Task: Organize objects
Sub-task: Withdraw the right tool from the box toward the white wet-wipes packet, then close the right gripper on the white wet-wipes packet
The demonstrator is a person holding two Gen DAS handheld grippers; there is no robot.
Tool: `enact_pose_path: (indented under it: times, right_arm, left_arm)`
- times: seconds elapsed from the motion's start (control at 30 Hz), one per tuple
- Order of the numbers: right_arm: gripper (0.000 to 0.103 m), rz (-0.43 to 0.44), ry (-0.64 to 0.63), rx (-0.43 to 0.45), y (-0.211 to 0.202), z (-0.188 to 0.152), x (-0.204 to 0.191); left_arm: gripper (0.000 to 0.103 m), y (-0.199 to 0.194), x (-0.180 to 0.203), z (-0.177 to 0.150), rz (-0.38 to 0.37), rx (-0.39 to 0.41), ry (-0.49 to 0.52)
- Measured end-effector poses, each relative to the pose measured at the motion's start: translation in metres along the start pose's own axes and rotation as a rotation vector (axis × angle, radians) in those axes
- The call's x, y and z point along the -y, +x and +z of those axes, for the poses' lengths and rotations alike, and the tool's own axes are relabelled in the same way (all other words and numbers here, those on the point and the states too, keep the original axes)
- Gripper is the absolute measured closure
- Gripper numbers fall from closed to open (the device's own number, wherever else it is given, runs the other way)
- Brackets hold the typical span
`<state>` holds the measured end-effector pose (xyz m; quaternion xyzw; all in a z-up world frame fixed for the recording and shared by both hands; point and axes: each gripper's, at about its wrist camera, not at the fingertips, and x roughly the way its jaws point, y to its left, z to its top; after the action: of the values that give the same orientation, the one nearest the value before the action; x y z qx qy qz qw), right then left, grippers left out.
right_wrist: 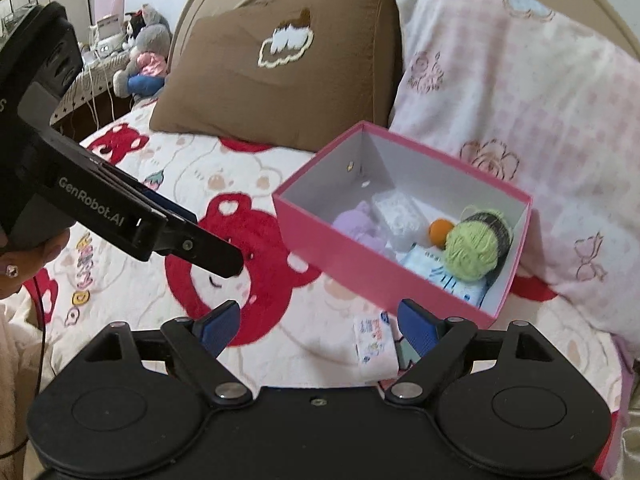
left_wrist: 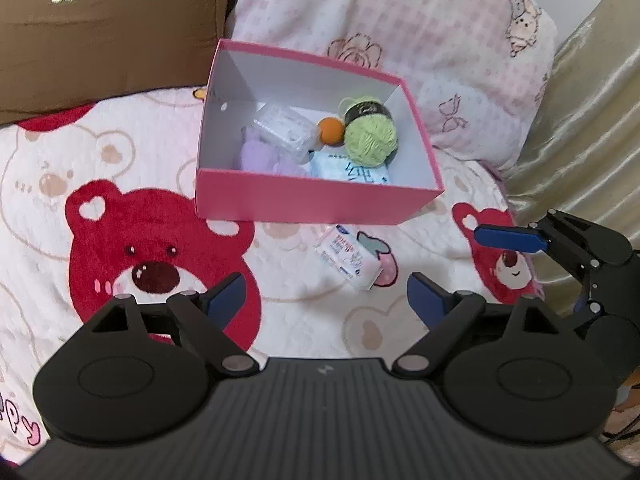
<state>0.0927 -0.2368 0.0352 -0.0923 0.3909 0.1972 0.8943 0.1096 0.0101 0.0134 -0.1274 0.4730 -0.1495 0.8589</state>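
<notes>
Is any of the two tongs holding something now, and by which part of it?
Nothing is held. The left tongs and the right tongs are both open and empty; the tissue pack lies loose on the blanket.

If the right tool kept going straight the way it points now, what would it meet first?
Most likely the small white tissue packet lying on the bear-print blanket between the open right tool fingers, before the pink cardboard box; depth is uncertain.

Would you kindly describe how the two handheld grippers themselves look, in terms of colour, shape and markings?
Both are matte black. The left gripper and the right gripper each have two round housings, linkage bars with silver pivot pins, a ribbed black body and blue textured pads on the jaws. In the right wrist view, the left gripper's side bears white "GenRobot.AI" lettering, and a dark cable hangs beneath it.
</notes>
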Motion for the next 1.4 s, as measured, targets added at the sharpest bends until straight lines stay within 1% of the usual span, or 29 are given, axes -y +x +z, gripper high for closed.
enact_pose_path:
  times: [0.17, 0.33, 0.47, 0.53, 0.63, 0.7, 0.73, 0.83, 0.87, 0.9, 0.97, 1.03, 1.13, 1.2, 1.23, 1.3, 1.4]
  right_arm:
    - [0.014, 0.005, -0.008, -0.018, 0.014, -0.013, 0.006]
    - [0.015, -0.007, -0.005, -0.039, 0.035, -0.030, 0.013]
    - [0.015, -0.004, 0.005, -0.034, 0.053, -0.044, 0.019]
    - [0.015, -0.022, -0.004, -0.025, 0.061, -0.051, 0.019]
    - [0.015, -0.046, -0.014, -0.005, 0.071, -0.060, 0.022]
    - [0.015, -0.054, -0.003, 0.012, 0.075, -0.065, 0.026]
    - [0.015, -0.054, 0.012, 0.019, 0.078, -0.068, 0.030]
    - [0.018, -0.051, 0.089, 0.018, 0.086, -0.076, 0.043]
    - [0.021, -0.043, 0.118, 0.008, 0.090, -0.079, 0.047]
    - [0.029, -0.026, 0.146, -0.021, 0.095, -0.082, 0.052]
    - [0.040, -0.002, 0.196, -0.089, 0.108, -0.088, 0.061]
    - [0.043, 0.013, 0.235, -0.108, 0.115, -0.094, 0.068]
    - [0.048, 0.020, 0.278, -0.102, 0.120, -0.100, 0.072]
    - [0.056, 0.031, 0.295, -0.081, 0.123, -0.103, 0.072]
    - [0.058, 0.037, 0.300, -0.070, 0.124, -0.105, 0.072]
    - [0.069, 0.054, 0.297, -0.071, 0.129, -0.109, 0.069]
    - [0.069, 0.026, 0.271, -0.044, 0.133, -0.114, 0.062]
  left_arm:
    - [0.010, 0.017, 0.002, -0.008, 0.004, 0.023, 0.024]
    - [0.009, 0.036, 0.005, -0.017, -0.015, 0.048, 0.053]
    - [0.009, 0.052, 0.008, -0.024, -0.028, 0.066, 0.088]
    - [0.009, 0.061, 0.009, -0.027, -0.034, 0.077, 0.106]
    - [0.009, 0.076, 0.011, -0.030, -0.021, 0.093, 0.142]
    - [0.009, 0.088, 0.015, -0.033, 0.017, 0.100, 0.176]
    - [0.009, 0.094, 0.017, -0.034, 0.036, 0.105, 0.195]
    - [0.009, 0.112, 0.019, -0.038, 0.041, 0.111, 0.238]
    - [0.010, 0.119, 0.021, -0.037, 0.038, 0.107, 0.253]
    - [0.011, 0.125, 0.022, -0.036, 0.033, 0.098, 0.265]
    - [0.011, 0.137, 0.023, -0.034, 0.018, 0.086, 0.274]
    - [0.011, 0.149, 0.023, -0.032, -0.013, 0.083, 0.279]
    - [0.012, 0.168, 0.021, -0.031, -0.030, 0.083, 0.265]
    - [0.012, 0.183, 0.018, -0.030, -0.034, 0.090, 0.243]
    - [0.012, 0.190, 0.017, -0.030, -0.020, 0.092, 0.232]
    - [0.012, 0.200, 0.015, -0.031, -0.013, 0.098, 0.224]
    - [0.012, 0.207, 0.012, -0.031, -0.058, 0.099, 0.201]
